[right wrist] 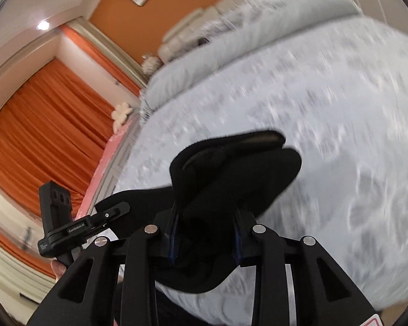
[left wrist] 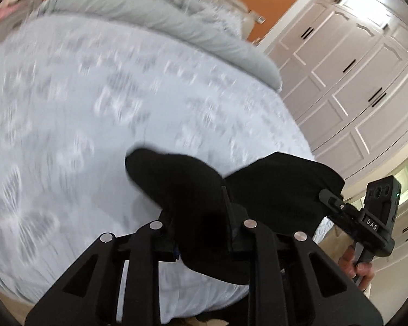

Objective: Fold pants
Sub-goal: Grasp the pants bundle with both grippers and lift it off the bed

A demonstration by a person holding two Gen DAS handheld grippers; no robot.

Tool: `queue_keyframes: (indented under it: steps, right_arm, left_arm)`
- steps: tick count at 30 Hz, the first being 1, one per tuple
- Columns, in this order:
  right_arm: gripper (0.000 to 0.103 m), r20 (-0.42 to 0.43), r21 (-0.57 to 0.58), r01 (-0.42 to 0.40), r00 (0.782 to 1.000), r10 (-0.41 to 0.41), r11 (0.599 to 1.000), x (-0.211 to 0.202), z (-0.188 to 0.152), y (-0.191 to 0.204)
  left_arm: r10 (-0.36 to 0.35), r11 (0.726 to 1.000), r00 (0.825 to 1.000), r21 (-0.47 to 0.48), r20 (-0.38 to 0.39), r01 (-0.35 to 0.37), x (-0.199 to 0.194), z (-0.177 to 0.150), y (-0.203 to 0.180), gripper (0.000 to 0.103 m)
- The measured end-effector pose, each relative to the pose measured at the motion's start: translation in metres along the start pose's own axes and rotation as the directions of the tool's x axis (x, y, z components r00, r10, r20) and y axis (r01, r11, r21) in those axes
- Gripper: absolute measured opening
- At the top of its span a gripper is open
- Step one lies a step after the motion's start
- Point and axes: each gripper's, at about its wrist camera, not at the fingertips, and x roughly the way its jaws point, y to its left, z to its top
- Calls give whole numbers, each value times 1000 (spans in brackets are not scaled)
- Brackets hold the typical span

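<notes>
Two claws gripping black pants (left wrist: pixel 193 190), patterned bed (left wrist: pixel 81 108), white wardrobe (left wrist: pixel 353 81)

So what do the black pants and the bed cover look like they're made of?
Pants: soft matte black cloth, perhaps knit or fleece; it bunches limply and shows no shine. Bed cover: pale woven or quilted fabric with a grey-white pattern; blur hides the weave.

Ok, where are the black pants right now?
The black fabric pants are bunched in both tongs, the left tongs and the right tongs, in front of the pale patterned bedspread, with the white wardrobe off to the right.
</notes>
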Motion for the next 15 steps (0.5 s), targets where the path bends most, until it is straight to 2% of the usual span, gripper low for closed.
queue_keyframes:
  steps: [3,7,12,15]
  right_arm:
    - [28,44,-52,-13,999,16,999,-1,40,13]
    - [28,124,-130,-2,992,19,991,16,96,28]
    - [28,226,-177,-20,972,60,984,60,160,24]
    - [28,272,-184,-36,958,86,982,102,190,5]
  left_arm:
    - [5,999,999,47,48,-7,-5,34,-13,21]
    - [47,993,987,103,153,-63,2,90,-27,21]
    - [76,986,957,123,280,-114,26,154,-22,21]
    - [95,977,935,150,342,-154,57,184,-9,22]
